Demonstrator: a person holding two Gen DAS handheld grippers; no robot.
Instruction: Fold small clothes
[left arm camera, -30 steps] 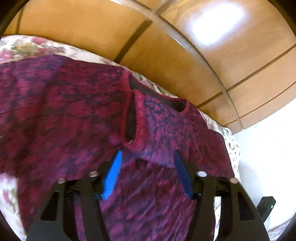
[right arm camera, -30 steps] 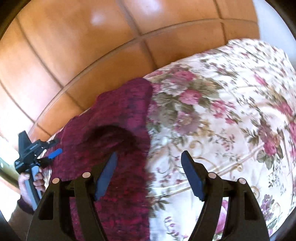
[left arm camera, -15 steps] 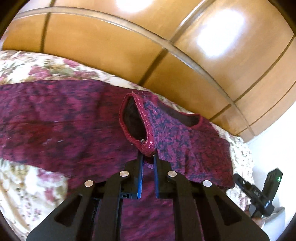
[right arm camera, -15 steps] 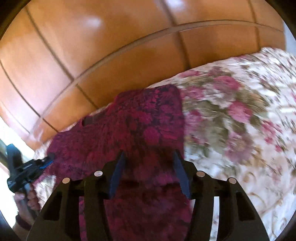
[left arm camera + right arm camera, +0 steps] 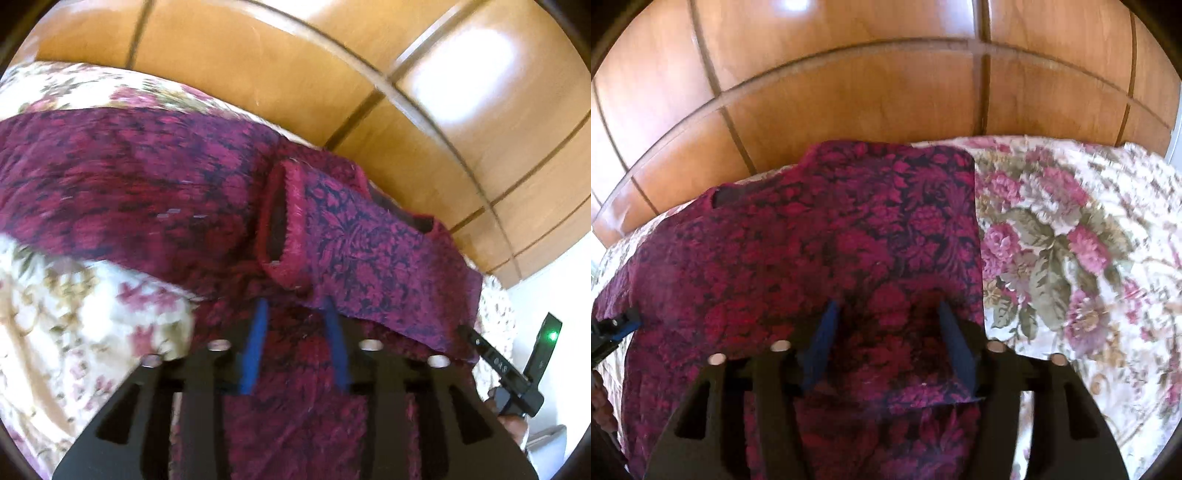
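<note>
A: Item one, the garment?

B: Small crimson top [image 5: 155, 192] with a dark floral weave, lying flat on the bed, on the flowered bedspread [image 5: 70, 314]. One sleeve [image 5: 369, 251] is folded across the body; its cuff [image 5: 284, 225] stands open (dark inside).

A: Left claw?

B: Left claw [image 5: 295, 314], blue pads parted and opening. Cloth lies between and under the fingers, just below the cuff; the pads do not press on it.

A: Right claw?

B: Right claw [image 5: 886, 310], jaws set wide and opening, over the near part of the top, beside its straight right-hand edge. Fabric under the gap, nothing pinched. In the left view this claw appears as a black body with a green light, at the far right.

A: Surroundings?

B: Wooden panelling [image 5: 886, 96] behind the bed (glossy, with dark seams). Bedspread bare to the right of the top.
</note>
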